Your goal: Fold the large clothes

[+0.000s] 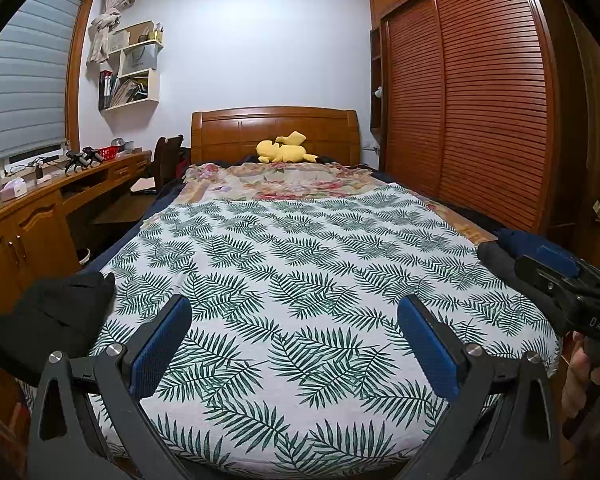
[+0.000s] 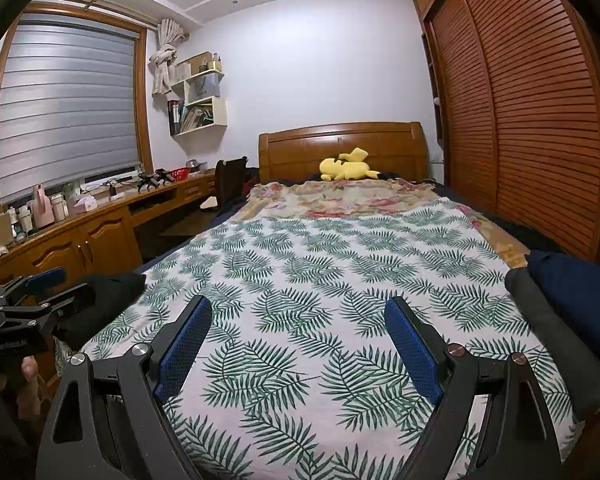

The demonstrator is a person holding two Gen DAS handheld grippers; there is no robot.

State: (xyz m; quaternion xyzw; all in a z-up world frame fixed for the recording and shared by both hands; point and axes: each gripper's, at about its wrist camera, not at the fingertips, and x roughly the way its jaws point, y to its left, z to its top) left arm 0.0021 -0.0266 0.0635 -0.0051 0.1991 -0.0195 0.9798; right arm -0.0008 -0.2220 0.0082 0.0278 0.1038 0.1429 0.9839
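A leaf-print sheet (image 1: pixel 300 248) covers the near part of the bed. A black garment (image 1: pixel 56 316) lies bunched at the bed's near left corner, also visible in the right wrist view (image 2: pixel 112 288). At the near right edge lies a dark grey garment (image 2: pixel 548 328) beside a navy one (image 2: pixel 576 284). My left gripper (image 1: pixel 295 306) hovers open over the sheet with nothing between its blue pads (image 1: pixel 160 344). My right gripper (image 2: pixel 298 305) is also open and empty above the sheet, to the right of the left one.
A yellow plush toy (image 1: pixel 284 151) rests by the wooden headboard (image 1: pixel 276 128), on a floral blanket (image 1: pixel 276 180). A slatted wardrobe (image 1: pixel 480 100) runs along the right side. A wooden desk (image 1: pixel 40 208) with clutter stands on the left under the window.
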